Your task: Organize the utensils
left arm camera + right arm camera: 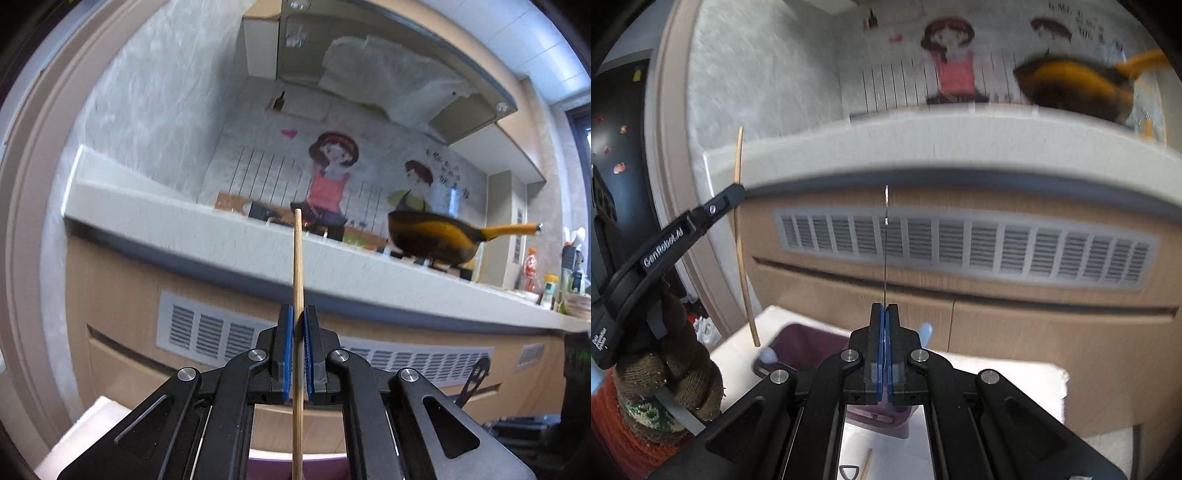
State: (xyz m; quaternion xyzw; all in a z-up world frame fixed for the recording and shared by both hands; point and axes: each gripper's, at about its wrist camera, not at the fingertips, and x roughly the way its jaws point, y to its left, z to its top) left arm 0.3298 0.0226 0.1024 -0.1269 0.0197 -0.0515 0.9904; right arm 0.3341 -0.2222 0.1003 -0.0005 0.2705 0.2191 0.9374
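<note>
My left gripper point(298, 314) is shut on a wooden chopstick point(297, 266) and holds it upright in the air; the chopstick also shows in the right wrist view point(741, 236), at the left, with the left gripper point(735, 194) around it. My right gripper point(885, 308) is shut on a thin metal utensil point(885, 243), seen edge-on, standing upright. Below lies a purple utensil container point(805, 347) on a white surface point(997, 376), with a pale blue utensil end point(926, 330) in it. Another chopstick end point(866, 463) shows at the bottom.
A white kitchen counter point(221, 236) runs across ahead, with wooden cabinet fronts and a vent grille point(960, 243) below it. A yellow-and-black pan point(436, 236) sits on the hob. Bottles point(532, 269) stand at the far right. A door frame point(33, 221) is on the left.
</note>
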